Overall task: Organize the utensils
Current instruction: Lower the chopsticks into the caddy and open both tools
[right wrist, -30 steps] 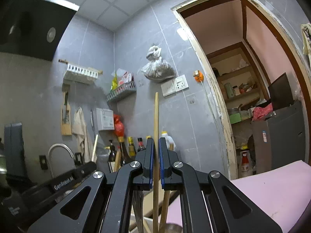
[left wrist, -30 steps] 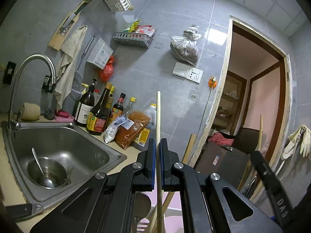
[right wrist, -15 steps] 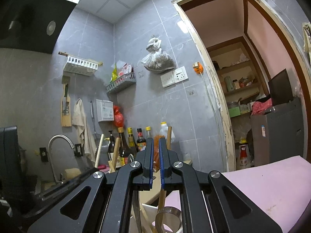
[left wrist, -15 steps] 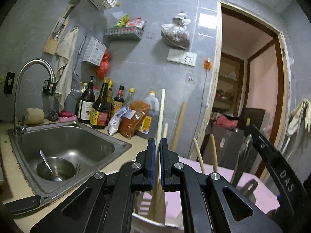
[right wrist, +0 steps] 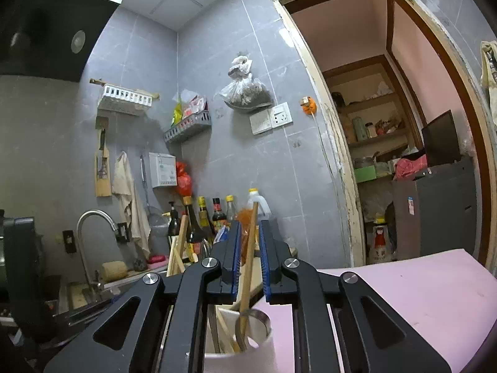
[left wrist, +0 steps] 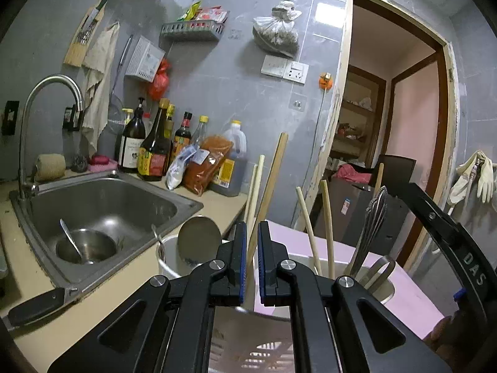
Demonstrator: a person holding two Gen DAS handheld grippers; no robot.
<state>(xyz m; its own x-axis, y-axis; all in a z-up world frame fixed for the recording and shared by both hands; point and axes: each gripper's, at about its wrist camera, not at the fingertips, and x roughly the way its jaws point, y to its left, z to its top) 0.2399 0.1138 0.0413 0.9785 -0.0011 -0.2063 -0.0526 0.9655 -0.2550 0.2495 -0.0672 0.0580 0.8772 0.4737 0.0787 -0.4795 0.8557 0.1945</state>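
In the left wrist view my left gripper (left wrist: pixel 252 248) is shut on a wooden chopstick (left wrist: pixel 275 168) that stands up between its blue pads over a white utensil holder (left wrist: pixel 166 256). The holder has a round metal spoon (left wrist: pixel 198 237), more chopsticks (left wrist: pixel 326 217) and metal handles (left wrist: pixel 374 217) in it. In the right wrist view my right gripper (right wrist: pixel 250 248) has its jaws opening. A wooden chopstick (right wrist: pixel 250 242) leans loose between them, free of the pads. Its lower end rests in the white holder (right wrist: pixel 242 357) beside a metal utensil (right wrist: pixel 253 318).
The holder stands on a pink mat (right wrist: pixel 403 298) on the counter. To the left lie a steel sink (left wrist: pixel 102 199) with a bowl and spoon (left wrist: pixel 84 245), a tap (left wrist: pixel 46 93) and sauce bottles (left wrist: pixel 155 152). A black knife handle (left wrist: pixel 37 309) lies at the sink's front edge. A doorway (left wrist: pixel 403 124) opens on the right.
My left gripper has sunk toward the holder with its chopstick. The right gripper's chopstick has slid down into the holder and the right jaws have parted.
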